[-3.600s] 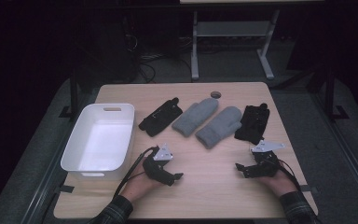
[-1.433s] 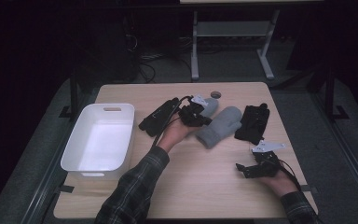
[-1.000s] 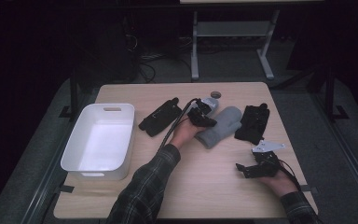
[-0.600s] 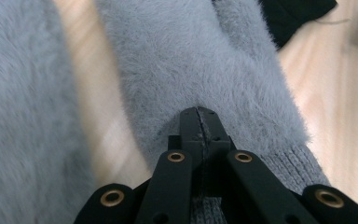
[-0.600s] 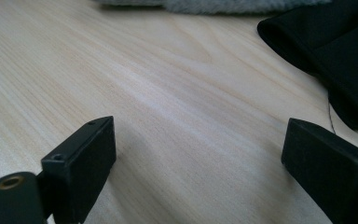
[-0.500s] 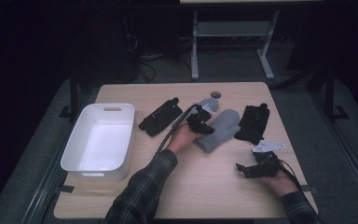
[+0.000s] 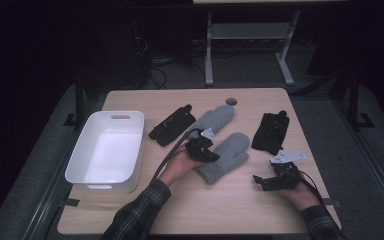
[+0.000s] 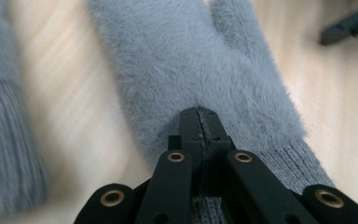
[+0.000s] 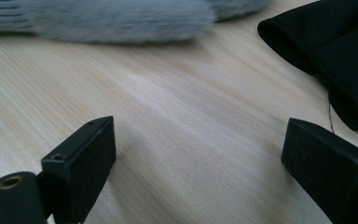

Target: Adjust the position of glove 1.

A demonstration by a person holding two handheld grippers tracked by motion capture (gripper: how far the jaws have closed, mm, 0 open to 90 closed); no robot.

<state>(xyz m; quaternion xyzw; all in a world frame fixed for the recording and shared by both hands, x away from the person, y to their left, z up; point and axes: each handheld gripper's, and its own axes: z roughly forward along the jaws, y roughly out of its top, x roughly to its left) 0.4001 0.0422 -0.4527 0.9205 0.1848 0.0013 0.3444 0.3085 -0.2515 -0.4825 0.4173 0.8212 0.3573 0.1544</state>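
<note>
We have our left gripper (image 7: pixel 203 149) pinched shut on the nearer grey mitten (image 8: pixel 200 70), right of the white bin (image 7: pixel 106 150). The bin holds nothing yet; all four gloves remain on the table. Our right gripper (image 9: pixel 196 163) rests wide open, holding nothing.

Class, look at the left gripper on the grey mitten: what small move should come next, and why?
Probably a slight lift of the left gripper. Its jaws are closed on the near grey mitten by the cuff, yet the mitten lies flat on the table. Raising it first would free it for carrying toward the white bin, likely its destination.
</note>
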